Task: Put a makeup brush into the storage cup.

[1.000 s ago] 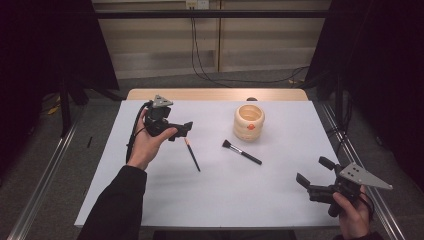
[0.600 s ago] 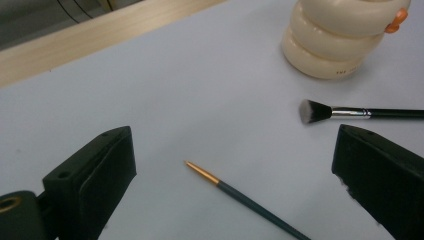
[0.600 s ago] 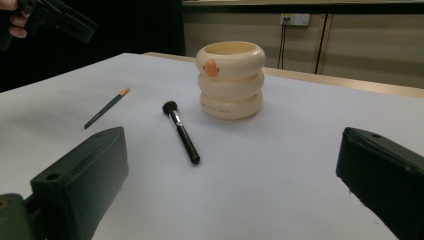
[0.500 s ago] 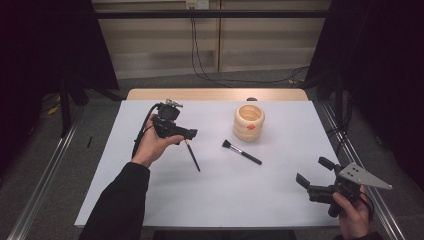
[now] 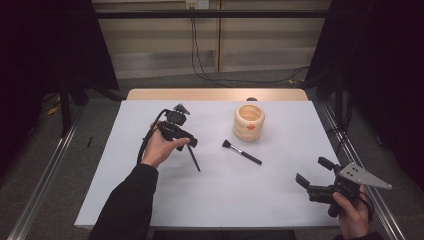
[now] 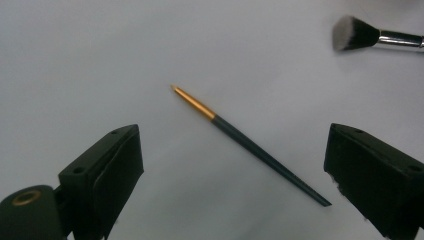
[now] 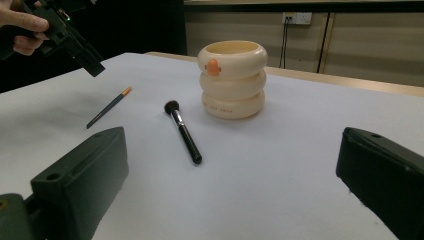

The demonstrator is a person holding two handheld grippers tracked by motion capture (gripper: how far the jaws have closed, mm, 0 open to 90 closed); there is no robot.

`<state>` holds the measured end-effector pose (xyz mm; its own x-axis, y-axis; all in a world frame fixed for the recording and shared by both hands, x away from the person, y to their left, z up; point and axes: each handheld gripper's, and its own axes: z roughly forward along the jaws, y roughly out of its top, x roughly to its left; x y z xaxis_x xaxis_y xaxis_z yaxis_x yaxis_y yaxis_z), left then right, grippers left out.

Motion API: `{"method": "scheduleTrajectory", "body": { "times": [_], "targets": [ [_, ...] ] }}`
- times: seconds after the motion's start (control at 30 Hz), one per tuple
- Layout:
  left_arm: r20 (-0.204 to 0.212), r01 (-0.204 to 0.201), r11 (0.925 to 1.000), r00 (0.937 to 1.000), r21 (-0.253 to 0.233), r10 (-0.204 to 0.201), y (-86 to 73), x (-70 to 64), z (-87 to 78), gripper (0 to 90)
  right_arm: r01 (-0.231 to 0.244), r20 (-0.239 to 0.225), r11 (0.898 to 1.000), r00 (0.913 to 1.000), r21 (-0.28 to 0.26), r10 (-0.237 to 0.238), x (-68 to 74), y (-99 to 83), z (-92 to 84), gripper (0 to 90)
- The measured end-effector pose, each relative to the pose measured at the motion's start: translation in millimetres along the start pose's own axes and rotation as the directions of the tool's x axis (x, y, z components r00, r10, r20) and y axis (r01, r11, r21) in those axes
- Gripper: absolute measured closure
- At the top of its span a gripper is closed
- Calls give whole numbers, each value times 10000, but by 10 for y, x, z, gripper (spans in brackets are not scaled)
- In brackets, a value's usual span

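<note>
In the left gripper view, the thin gold-tipped brush [image 6: 240, 140] lies slantwise on the white table [image 6: 100, 60] at frame center, between the left gripper [image 6: 232, 185]'s 2 open, just-narrowing fingers, touching neither.

A white rectangular worktop [image 5: 220, 200] with a pale wooden far edge [image 5: 215, 94] is seen under even, dim light. Beyond that edge, past the left hand-held gripper [image 5: 186, 145], a beige panelled wall [image 5: 155, 45] is crossed by a dark horizontal rail [image 5: 210, 13], and black cables [image 5: 200, 55] hang from a white wall socket [image 5: 196, 4] to the grey floor [image 5: 100, 107]. Black curtains [image 5: 45, 60] are hung at both sides, and metal floor rails [image 5: 45, 180] run alongside the worktop.
</note>
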<state>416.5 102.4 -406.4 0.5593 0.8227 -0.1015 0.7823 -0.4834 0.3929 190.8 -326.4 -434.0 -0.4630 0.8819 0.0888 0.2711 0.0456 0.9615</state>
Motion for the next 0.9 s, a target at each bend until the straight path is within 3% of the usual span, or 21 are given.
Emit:
{"method": "scheduleTrajectory", "body": {
  "times": [0.13, 0.37, 0.57, 0.6, 0.7, 0.77, 0.83, 0.9],
  "targets": [
    [-133, 73, 9986, 9999, 524, -66, 3, 11, 49, 101, 19, 2, 10000, 10000, -17, -19, -10, -2, -1, 0],
    [-98, 361, 9957, 9993, 850, -353, 28, -54, 135, 155, 12, -13, 10000, 10000, -9, -12, -4, -3, -1, 0],
    [-618, 839, 9915, 9950, 999, -779, 42, -66, 196, 210, -45, 3, 10000, 10000, 43, 45, -6, -5, -3, 0],
    [-548, 1065, 9899, 9933, 940, -1016, 45, -60, 204, 235, -23, 5, 10000, 10000, 41, 23, -7, -5, -2, 0],
    [-338, 1211, 9890, 9924, 851, -1186, 54, -50, 236, 275, -32, -11, 10000, 10000, 56, 32, -2, -8, 1, 0],
    [-304, 1198, 9886, 9926, 915, -1175, 58, -76, 260, 327, -15, -29, 10000, 10000, 48, 15, 1, -7, 2, 0],
    [-565, 1072, 9898, 9932, 940, -1022, 60, -93, 285, 365, 3, -31, 10000, 10000, 69, -3, -1, -9, 0, 0],
    [-382, 1287, 9879, 9913, 865, -1258, 45, -101, 318, 441, -42, -33, 9999, 10000, 92, 43, -2, -9, 1, 0]
  ]
}}
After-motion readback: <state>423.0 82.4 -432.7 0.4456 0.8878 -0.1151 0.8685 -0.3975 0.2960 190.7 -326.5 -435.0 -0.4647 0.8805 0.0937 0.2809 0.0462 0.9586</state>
